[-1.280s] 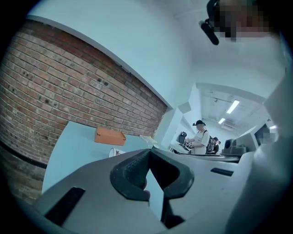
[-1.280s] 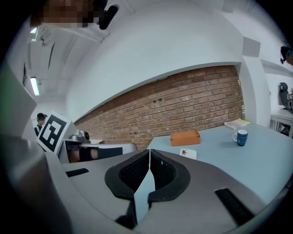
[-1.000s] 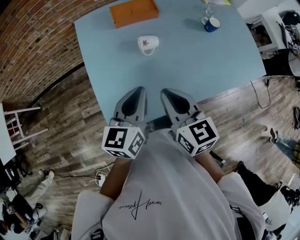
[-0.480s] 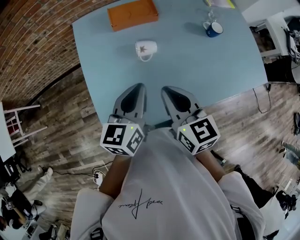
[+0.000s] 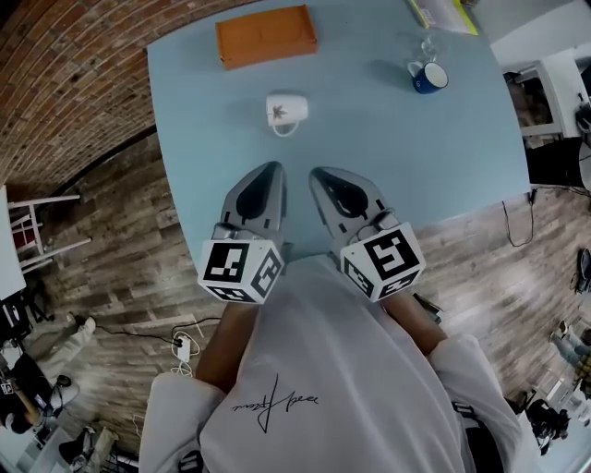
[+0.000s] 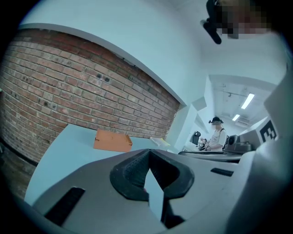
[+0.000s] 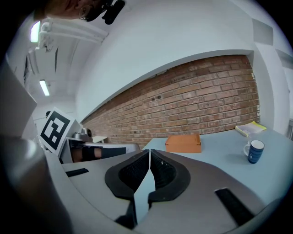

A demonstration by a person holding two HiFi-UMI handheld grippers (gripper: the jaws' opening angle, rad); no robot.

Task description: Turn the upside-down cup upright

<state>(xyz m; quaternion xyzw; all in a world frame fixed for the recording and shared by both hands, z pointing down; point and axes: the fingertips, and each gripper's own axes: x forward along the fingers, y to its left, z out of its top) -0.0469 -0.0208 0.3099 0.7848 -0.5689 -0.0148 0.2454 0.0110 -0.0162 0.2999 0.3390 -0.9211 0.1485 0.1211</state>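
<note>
A white cup with a leaf print [image 5: 287, 109] stood mouth-down near the middle of a light blue table [image 5: 406, 157]. Its long axis was upright and its handle pointed toward the person. An orange box [image 5: 266, 35] lay beyond it, and a blue mug [image 5: 429, 77] stood far to the right. The left gripper [image 5: 270, 172] and right gripper [image 5: 322, 175] hovered side by side over the near table edge, well short of the cup, both sets of jaws closed together on nothing.

cup [image 5: 287, 110] before box [image 5: 266, 36], mug [image 5: 429, 77] right

Book [image 5: 445, 13] cropped (top edge)
</note>
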